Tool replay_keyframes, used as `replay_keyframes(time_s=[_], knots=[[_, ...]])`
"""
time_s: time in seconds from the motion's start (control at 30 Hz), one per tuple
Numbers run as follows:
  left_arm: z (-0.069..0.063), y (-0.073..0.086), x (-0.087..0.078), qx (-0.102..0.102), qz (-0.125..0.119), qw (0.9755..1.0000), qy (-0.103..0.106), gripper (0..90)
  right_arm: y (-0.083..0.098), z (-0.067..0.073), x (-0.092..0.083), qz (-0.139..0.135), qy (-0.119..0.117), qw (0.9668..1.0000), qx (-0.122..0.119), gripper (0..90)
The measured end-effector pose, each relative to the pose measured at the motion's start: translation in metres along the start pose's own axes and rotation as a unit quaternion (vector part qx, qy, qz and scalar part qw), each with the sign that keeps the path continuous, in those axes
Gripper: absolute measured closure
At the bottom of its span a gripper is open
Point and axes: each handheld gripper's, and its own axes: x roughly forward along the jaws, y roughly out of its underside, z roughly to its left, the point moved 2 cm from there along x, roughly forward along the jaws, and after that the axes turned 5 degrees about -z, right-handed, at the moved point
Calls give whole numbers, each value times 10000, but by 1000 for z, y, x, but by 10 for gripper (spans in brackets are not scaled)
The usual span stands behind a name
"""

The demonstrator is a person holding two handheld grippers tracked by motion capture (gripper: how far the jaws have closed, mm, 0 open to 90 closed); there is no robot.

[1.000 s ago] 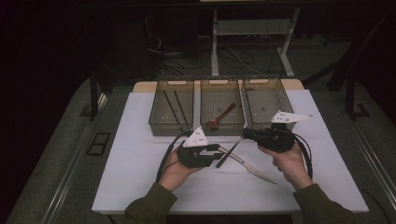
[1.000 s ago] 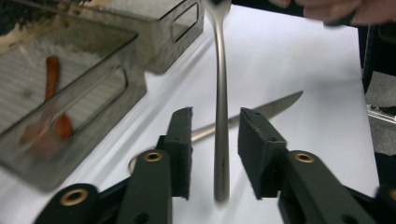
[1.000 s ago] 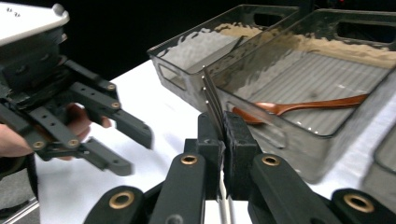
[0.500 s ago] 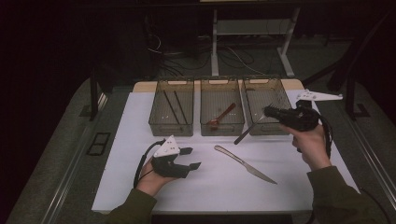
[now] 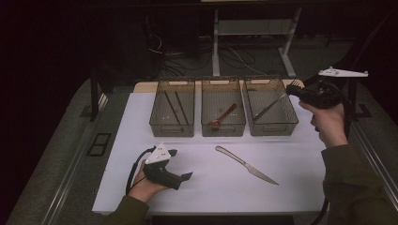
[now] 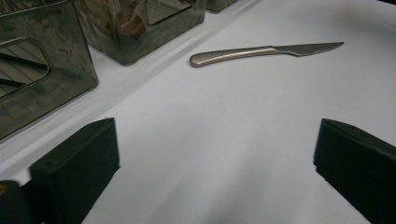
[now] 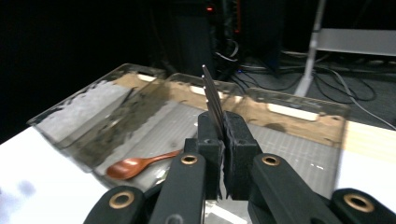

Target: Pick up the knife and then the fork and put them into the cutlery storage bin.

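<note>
My right gripper (image 5: 290,90) is shut on the end of a slender metal utensil (image 5: 267,108), which slants down into the right-hand smoky bin (image 5: 272,129). In the right gripper view the utensil (image 7: 212,100) stands edge-on, pinched between the closed jaws of that gripper (image 7: 223,135). A metal table knife (image 5: 246,165) lies on the white table top, right of centre. My left gripper (image 5: 180,164) rests low at the front left. Its jaws have just been opening and stand wide apart with nothing between them (image 6: 215,172); the knife (image 6: 261,50) lies well ahead of them.
Three smoky plastic bins stand in a row at the back. The left bin (image 5: 172,129) holds black chopsticks (image 5: 173,107). The middle bin (image 5: 223,130) holds a wooden spoon (image 5: 223,117). White table top (image 5: 211,187) lies open around the knife. Dark floor, cables and a stand lie beyond.
The left hand drew away to the front left, sank to the table, and its jaws opened. The right gripper carried the utensil up and to the right, over the right bin.
</note>
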Motion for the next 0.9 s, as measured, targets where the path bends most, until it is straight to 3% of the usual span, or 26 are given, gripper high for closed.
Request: replay_keyframes(time_s=[0.27, 0.67, 0.9], knots=[[-3, 0, 3, 37, 128, 9999, 49, 0, 4, -24, 18, 331, 261, 9990, 116, 855], [-4, 0, 4, 75, 198, 9997, 112, 0, 33, -35, 58, 1101, 206, 9929, 399, 854], [-7, 0, 7, 99, 241, 9995, 174, 0, 40, -42, 67, 1143, 239, 9920, 484, 842]])
